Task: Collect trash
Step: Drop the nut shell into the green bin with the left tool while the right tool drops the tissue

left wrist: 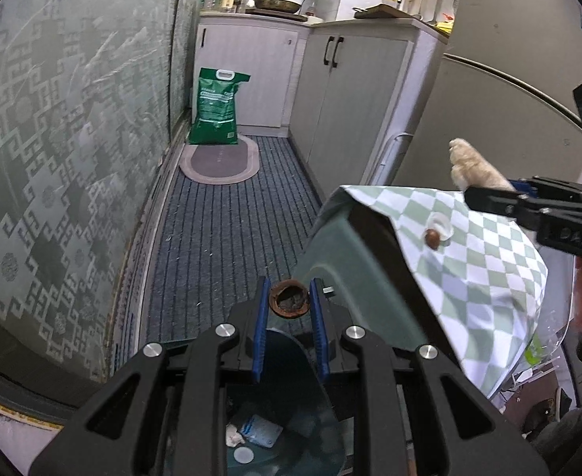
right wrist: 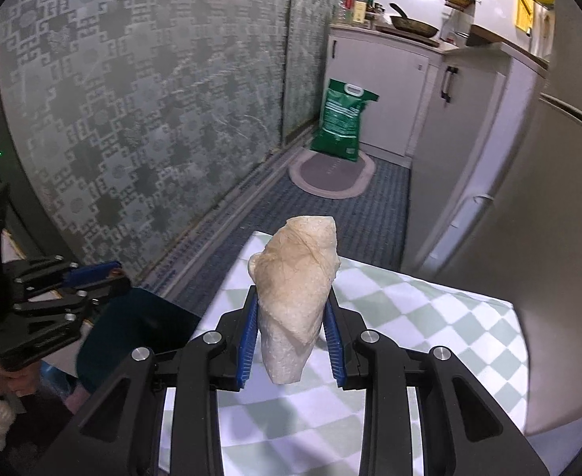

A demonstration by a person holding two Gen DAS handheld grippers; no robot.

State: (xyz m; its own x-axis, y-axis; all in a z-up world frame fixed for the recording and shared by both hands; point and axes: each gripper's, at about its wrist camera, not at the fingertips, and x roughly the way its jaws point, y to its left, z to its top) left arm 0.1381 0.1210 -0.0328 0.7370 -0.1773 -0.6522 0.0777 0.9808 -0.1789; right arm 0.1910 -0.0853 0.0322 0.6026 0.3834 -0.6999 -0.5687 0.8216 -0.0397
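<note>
The left hand-held gripper (left wrist: 289, 301) pinches a brown nutshell (left wrist: 288, 300) above the open bin (left wrist: 291, 416), the right hand-held gripper (right wrist: 293, 329) clamps a crumpled wrapper (right wrist: 297, 289) over the checked worktop (right wrist: 429, 317); releasing early would drop either onto the floor.

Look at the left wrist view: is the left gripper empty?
No: the left gripper is shut on a brown nutshell half, held between its blue pads above the open trash bin.
</note>
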